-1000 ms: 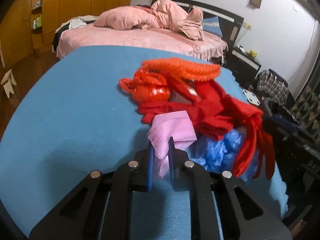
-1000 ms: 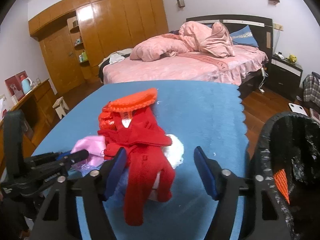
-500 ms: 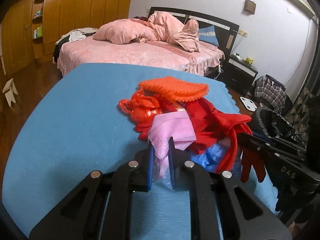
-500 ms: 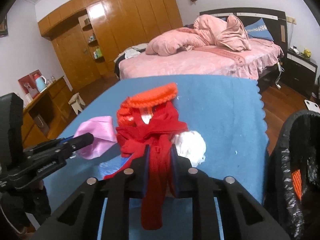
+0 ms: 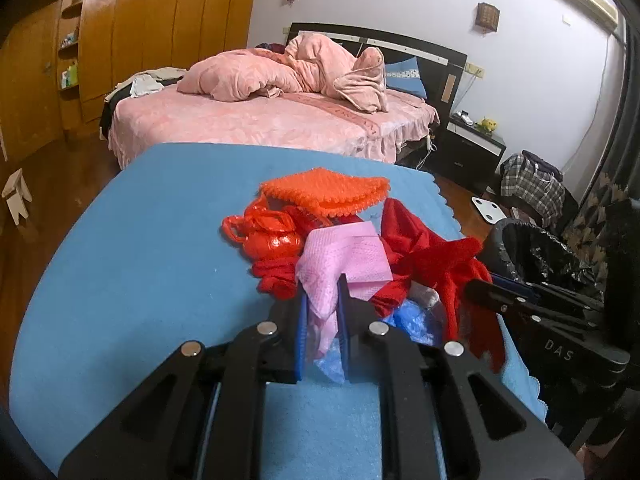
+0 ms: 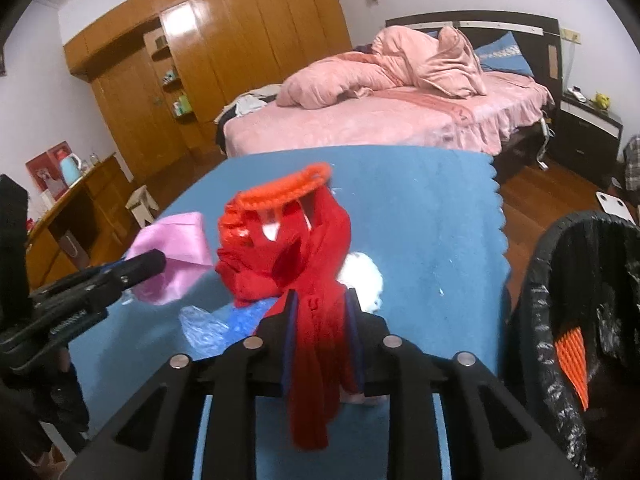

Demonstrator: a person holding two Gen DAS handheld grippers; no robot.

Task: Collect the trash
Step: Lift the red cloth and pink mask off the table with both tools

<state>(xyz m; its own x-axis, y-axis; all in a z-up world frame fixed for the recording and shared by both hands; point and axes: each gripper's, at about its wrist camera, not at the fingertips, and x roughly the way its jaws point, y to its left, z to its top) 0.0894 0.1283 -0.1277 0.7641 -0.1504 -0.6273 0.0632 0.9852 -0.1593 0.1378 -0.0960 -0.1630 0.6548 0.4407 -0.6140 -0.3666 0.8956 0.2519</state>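
**2 grippers loaded, snags ahead**

We see the bin (image 6: 576, 320) right of the worktop (image 5: 140, 280). Right gripper (image 6: 320, 304) clamps red cloth (image 6: 316, 264), tangled; it may drag the pile. Left gripper (image 5: 322, 300) pinches pink paper (image 5: 344, 256), which could tear.

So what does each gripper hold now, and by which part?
The left gripper pinches the crumpled pink paper napkin by its lower corner. The right gripper clamps the red cloth strip at mid-length.
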